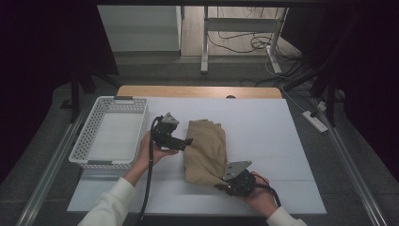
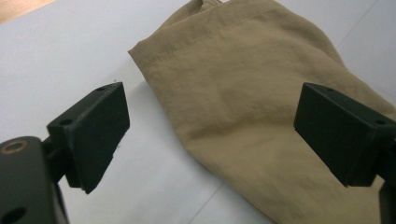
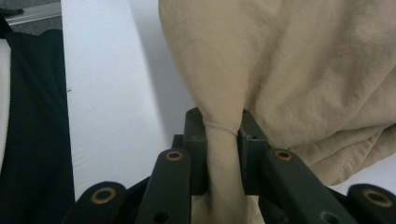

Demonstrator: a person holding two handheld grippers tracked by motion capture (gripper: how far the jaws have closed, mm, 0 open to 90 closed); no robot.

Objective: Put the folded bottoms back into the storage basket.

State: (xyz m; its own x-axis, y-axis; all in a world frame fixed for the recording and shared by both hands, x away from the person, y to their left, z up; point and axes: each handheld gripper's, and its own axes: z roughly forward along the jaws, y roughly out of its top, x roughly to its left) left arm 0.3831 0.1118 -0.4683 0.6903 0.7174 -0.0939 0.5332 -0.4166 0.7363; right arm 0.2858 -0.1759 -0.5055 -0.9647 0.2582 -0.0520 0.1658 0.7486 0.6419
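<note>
- On the white tabletop (image 1: pixel 263 127), the largest surface in the high view, a folded tan cloth garment (image 1: pixel 205 149) lies near the middle, running from 12 to 6 o'clock.
- At 9 o'clock of the garment stands a white perforated plastic basket (image 1: pixel 89 136), apart from the cloth, nothing visible inside it.
- At the garment's 5 o'clock corner the right gripper (image 1: pixel 229 184) is clamped on the fabric; its own view shows the cloth (image 3: pixel 280 70) bunched tight between the two black jaws (image 3: pixel 223 144).
- At the garment's 9 o'clock edge the left gripper (image 1: pixel 184 142) stands with jaws spread wide and nothing between them; its view has the cloth edge (image 2: pixel 243 93) lying between and ahead of the jaws.
- Judgement: the step looks like taking a second hold before lifting or folding the garment. To do it well, slide the lower left jaw under the edge, catch all the layers, close firmly, and keep the right hold steady so the fold does not slip open.
</note>
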